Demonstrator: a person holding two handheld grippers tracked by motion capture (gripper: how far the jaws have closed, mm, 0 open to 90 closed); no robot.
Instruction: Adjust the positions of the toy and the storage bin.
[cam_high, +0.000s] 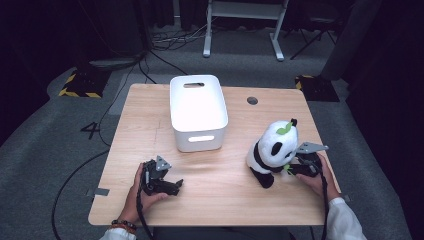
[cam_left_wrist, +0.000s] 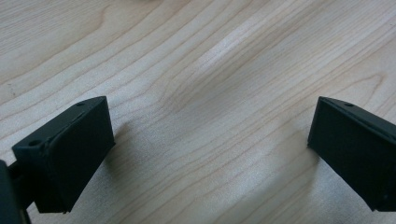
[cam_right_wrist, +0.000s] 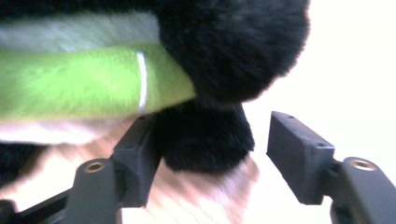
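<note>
Panda plush (cam_high: 274, 150) sat upright near the table's (cam_high: 220, 200) right edge, right of the white bin (cam_high: 198, 110). Right gripper (cam_high: 296, 169) stood parted around its black paw, one pad touching fur. Left gripper (cam_high: 172, 186) rested wide apart on bare wood.

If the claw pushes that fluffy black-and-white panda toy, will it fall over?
Probably. The fluffy black-and-white panda toy sits upright, with a big head over a smaller body, so a push up high would likely tip it. Its plush fur looks soft and squashy, so it should land unharmed on the wooden table.
</note>
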